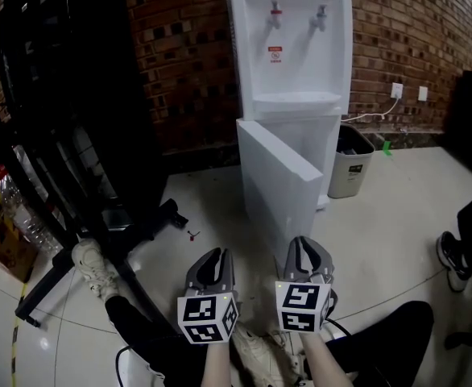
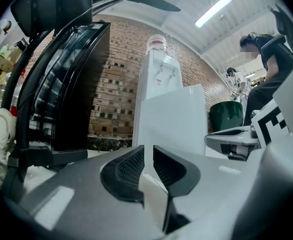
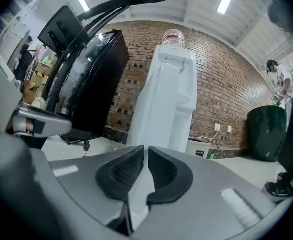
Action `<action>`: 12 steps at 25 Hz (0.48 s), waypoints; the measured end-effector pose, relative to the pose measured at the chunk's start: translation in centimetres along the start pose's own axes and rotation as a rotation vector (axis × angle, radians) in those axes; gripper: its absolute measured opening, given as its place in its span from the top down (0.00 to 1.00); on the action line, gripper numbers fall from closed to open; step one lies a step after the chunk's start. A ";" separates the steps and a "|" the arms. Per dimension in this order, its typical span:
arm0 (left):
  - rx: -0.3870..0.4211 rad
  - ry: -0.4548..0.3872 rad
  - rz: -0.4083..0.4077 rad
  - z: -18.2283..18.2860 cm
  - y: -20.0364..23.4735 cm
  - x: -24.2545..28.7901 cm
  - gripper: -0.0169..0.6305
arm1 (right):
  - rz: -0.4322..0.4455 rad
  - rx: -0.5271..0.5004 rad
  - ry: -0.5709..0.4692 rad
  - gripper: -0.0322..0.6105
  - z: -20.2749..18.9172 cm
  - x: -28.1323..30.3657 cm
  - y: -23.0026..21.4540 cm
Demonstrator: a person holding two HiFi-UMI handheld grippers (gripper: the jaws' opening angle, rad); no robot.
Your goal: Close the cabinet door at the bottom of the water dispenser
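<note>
The white water dispenser (image 1: 288, 55) stands against the brick wall. Its bottom cabinet door (image 1: 278, 180) stands open, swung out toward me. My left gripper (image 1: 212, 258) and right gripper (image 1: 307, 246) are side by side low in the head view, a short way in front of the door and apart from it. In the left gripper view the jaws of the left gripper (image 2: 148, 151) are shut with nothing between them, and the door (image 2: 171, 119) fills the middle ahead. In the right gripper view the right gripper (image 3: 146, 151) is shut and empty, aimed at the dispenser (image 3: 169, 99).
A grey waste bin (image 1: 351, 161) stands to the dispenser's right, below a wall socket (image 1: 397, 89) with a cord. A black rack (image 1: 67, 119) and its legs take up the left. A person's shoe (image 1: 93, 266) lies near my left gripper. A dark green bin (image 3: 266, 131) is at right.
</note>
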State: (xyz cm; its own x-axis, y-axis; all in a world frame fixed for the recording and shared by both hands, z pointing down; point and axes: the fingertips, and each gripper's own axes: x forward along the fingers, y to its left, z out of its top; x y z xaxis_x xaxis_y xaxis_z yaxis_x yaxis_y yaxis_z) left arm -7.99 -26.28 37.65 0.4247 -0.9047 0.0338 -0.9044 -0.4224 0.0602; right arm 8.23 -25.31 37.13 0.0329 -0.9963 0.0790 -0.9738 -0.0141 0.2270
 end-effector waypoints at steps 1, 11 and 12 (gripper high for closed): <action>-0.003 0.001 -0.001 0.0 0.0 0.0 0.86 | 0.000 0.000 0.002 0.91 -0.1 0.0 -0.1; -0.077 -0.007 -0.024 -0.9 -0.7 2.6 0.87 | -0.047 0.021 0.008 0.93 -0.8 0.8 -2.4; -0.054 -0.006 -0.023 -0.8 -0.8 3.1 0.88 | -0.052 0.021 0.008 0.94 -0.8 0.9 -2.6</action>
State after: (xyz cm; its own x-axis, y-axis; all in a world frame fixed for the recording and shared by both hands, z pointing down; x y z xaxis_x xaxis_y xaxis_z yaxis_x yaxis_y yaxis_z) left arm -5.94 -28.74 38.52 0.4446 -0.8953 0.0258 -0.8910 -0.4392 0.1147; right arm 10.97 -26.14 37.42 0.0855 -0.9935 0.0753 -0.9751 -0.0679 0.2110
